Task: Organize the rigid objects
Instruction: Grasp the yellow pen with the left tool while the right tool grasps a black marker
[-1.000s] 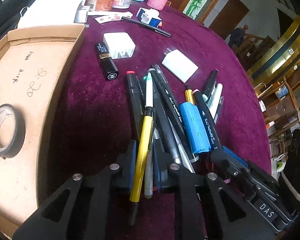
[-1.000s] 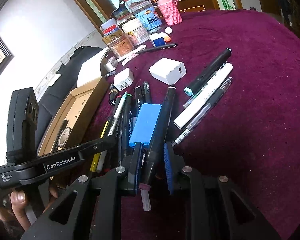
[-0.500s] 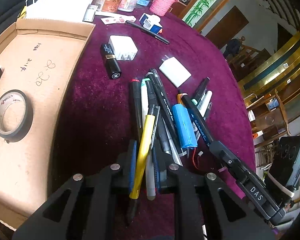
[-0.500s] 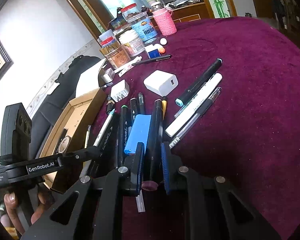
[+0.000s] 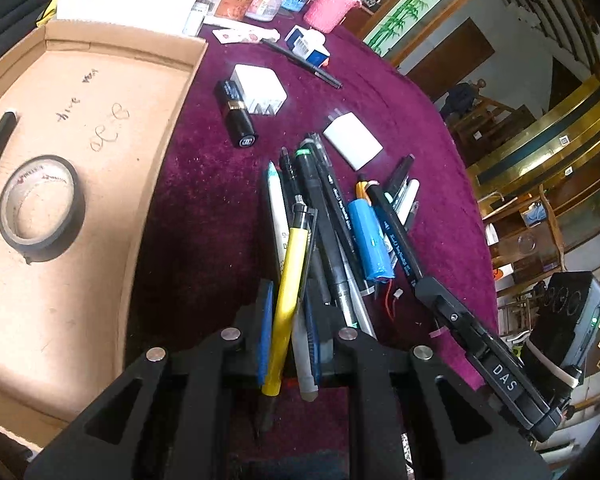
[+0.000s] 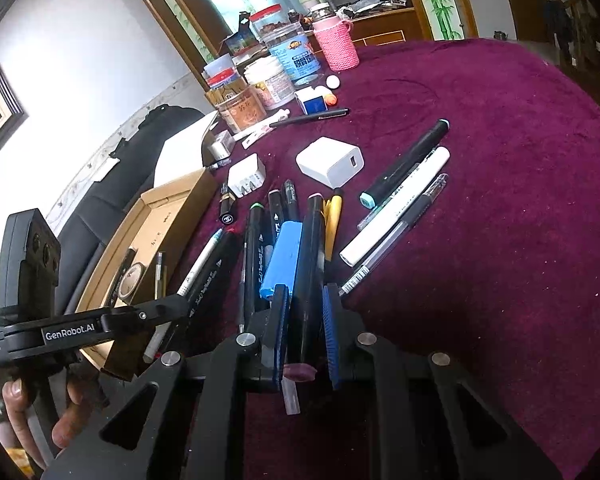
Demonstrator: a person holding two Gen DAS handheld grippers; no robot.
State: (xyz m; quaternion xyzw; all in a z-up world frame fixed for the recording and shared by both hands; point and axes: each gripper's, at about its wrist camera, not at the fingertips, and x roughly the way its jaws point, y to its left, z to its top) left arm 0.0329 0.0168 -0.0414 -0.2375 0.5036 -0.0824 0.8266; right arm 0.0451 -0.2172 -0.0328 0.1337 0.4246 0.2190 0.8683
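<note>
My left gripper (image 5: 288,336) is shut on a yellow pen (image 5: 292,264), and a grey pen (image 5: 305,364) is pinched beside it between the blue pads. Both are raised at the near end of a pile of pens and markers (image 5: 324,208) on the purple cloth. The right gripper (image 6: 305,330) is shut on a black marker (image 6: 310,256) that lies beside a blue battery pack (image 6: 283,258). In the left wrist view the right gripper's finger (image 5: 480,352) shows, with that black marker (image 5: 396,236) running out of it.
A cardboard box (image 5: 100,92) on the left holds a tape roll (image 5: 40,208). A black lipstick (image 5: 238,118), two white chargers (image 5: 260,88) (image 6: 330,162), a white marker (image 6: 396,204) and a clear pen (image 6: 404,220) lie around the pile. Jars (image 6: 296,60) and a pink cup (image 6: 336,46) stand at the back.
My left gripper has carried the yellow pen up and toward the box. The right gripper's jaws have closed from a loose gap onto the black marker.
</note>
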